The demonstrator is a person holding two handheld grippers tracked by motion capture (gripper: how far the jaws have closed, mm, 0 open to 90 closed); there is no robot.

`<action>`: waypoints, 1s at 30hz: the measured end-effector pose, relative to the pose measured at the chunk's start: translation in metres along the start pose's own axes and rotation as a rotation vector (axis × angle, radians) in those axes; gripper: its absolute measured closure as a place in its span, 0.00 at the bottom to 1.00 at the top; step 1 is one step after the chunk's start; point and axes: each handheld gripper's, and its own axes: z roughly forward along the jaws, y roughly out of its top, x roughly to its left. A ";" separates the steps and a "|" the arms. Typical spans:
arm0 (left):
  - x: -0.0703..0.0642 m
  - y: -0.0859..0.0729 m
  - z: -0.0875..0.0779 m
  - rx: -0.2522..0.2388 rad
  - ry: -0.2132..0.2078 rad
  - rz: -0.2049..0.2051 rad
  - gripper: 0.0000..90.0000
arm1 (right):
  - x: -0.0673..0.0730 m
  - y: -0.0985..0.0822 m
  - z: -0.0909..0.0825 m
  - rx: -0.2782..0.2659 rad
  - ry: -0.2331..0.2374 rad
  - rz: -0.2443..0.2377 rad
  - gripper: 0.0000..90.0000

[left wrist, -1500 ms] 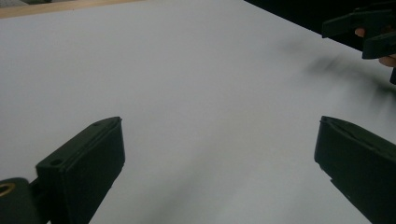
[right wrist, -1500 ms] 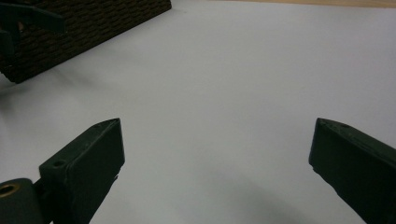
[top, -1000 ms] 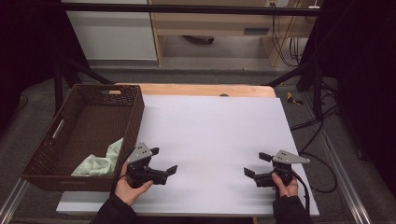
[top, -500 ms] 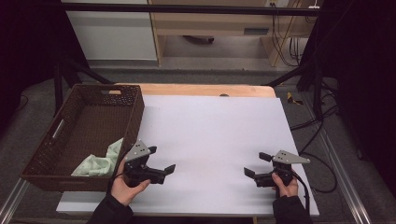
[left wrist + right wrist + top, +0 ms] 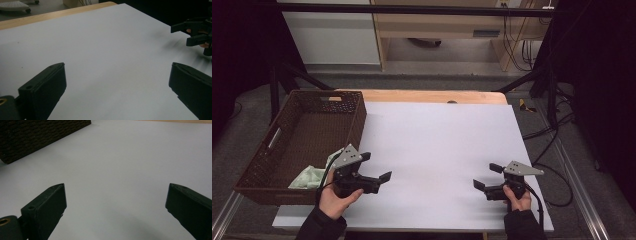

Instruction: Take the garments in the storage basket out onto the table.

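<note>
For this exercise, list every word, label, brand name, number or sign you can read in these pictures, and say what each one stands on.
There are none to read. The brown wicker basket, the pale green cloth inside it, the white table cover, the left gripper and the right gripper bear no visible writing. A small pale patch on the cabinet behind the table could be a label, but it is too blurred to read.

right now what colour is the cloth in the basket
Pale green cloth, clearest in the high view.
</note>
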 end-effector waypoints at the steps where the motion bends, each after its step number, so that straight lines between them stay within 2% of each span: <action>1: 0.000 0.001 -0.001 0.000 0.001 0.001 0.01 | 0.000 0.000 0.000 0.000 0.000 0.000 0.04; 13: 0.013 0.008 -0.024 -0.011 0.020 -0.012 0.01 | 0.000 0.000 0.000 0.001 -0.002 -0.003 0.04; 18: 0.022 0.011 -0.037 -0.018 0.057 -0.014 0.01 | 0.000 0.000 0.000 0.005 -0.002 -0.003 0.04; 22: 0.029 0.011 -0.045 -0.026 0.071 -0.027 0.01 | 0.000 0.000 0.000 0.005 -0.002 -0.002 0.04; 26: 0.032 0.011 -0.049 -0.020 0.075 -0.030 0.01 | 0.000 0.000 0.000 0.004 -0.002 -0.005 0.04; 30: 0.039 0.010 -0.054 -0.001 0.100 -0.045 0.01 | 0.000 0.000 0.000 0.006 -0.002 -0.004 0.04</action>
